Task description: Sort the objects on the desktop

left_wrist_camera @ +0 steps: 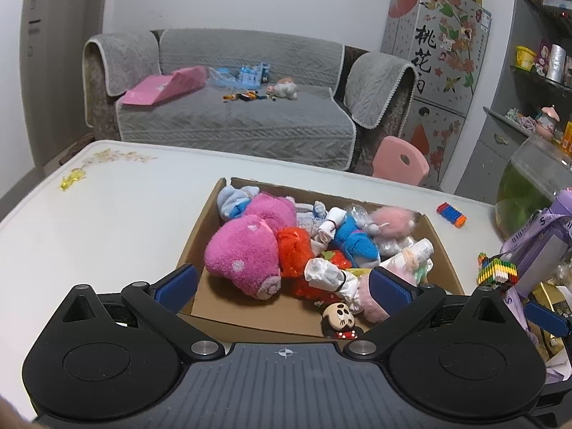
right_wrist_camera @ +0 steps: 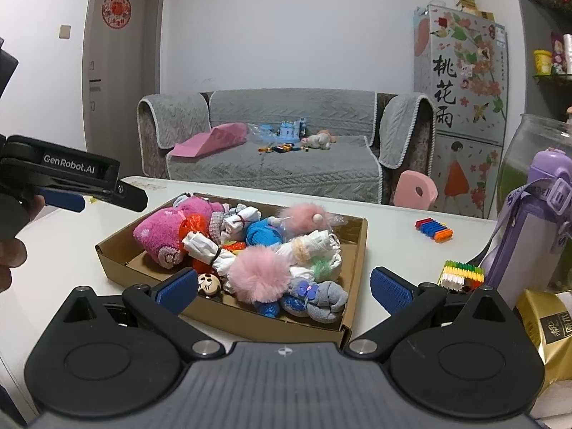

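Observation:
A shallow cardboard box [left_wrist_camera: 200,221] sits on the white table [left_wrist_camera: 107,214], filled with soft toys: a big pink plush [left_wrist_camera: 243,254], rolled socks, a blue bundle [left_wrist_camera: 357,243] and a small mouse figure [left_wrist_camera: 338,316]. My left gripper [left_wrist_camera: 282,284] hangs open over the box's near edge, holding nothing. My right gripper [right_wrist_camera: 282,287] is open too, above the near corner of the box [right_wrist_camera: 354,250], just behind a fluffy pink pompom [right_wrist_camera: 259,277]. A striped block stick [right_wrist_camera: 433,230] and a multicoloured brick piece [right_wrist_camera: 463,273] lie loose on the table, right of the box.
A purple bottle with a strap [right_wrist_camera: 529,232], a gold packet [right_wrist_camera: 547,329] and a glass jar [right_wrist_camera: 529,143] crowd the table's right side. Behind the table stand a pink chair [right_wrist_camera: 416,189] and a grey sofa [right_wrist_camera: 286,164] with toys on it. A hand [right_wrist_camera: 10,254] holds the left gripper.

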A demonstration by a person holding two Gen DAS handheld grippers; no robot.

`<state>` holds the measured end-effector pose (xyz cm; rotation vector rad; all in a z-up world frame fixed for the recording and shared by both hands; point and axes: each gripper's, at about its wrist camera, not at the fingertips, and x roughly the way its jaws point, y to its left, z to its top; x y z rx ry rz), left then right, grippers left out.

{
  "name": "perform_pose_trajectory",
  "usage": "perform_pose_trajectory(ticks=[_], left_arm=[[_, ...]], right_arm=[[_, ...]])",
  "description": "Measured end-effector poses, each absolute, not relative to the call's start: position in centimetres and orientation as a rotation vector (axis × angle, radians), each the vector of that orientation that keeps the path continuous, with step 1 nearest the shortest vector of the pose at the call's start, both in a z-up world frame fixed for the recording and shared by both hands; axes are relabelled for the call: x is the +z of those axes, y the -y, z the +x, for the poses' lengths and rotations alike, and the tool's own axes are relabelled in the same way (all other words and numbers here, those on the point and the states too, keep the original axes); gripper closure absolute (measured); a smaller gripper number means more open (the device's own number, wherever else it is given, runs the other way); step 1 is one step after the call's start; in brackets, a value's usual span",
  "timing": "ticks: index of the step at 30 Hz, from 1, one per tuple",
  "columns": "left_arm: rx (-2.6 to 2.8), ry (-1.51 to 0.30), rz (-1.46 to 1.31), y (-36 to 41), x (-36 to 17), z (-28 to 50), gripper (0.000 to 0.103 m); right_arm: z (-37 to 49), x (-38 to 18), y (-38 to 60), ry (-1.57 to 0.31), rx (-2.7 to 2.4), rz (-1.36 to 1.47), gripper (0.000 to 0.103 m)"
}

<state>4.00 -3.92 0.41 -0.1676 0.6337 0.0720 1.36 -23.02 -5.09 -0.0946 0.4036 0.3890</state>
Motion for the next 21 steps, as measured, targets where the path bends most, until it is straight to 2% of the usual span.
perform_pose_trajectory(ticks=[21], left_arm=[[0.048, -0.614, -0.146, 4.35, 0.33, 3.47, 0.000]], right_arm=[[1.03, -5.27, 22.89, -0.413, 0.395, -0.088, 0.000]])
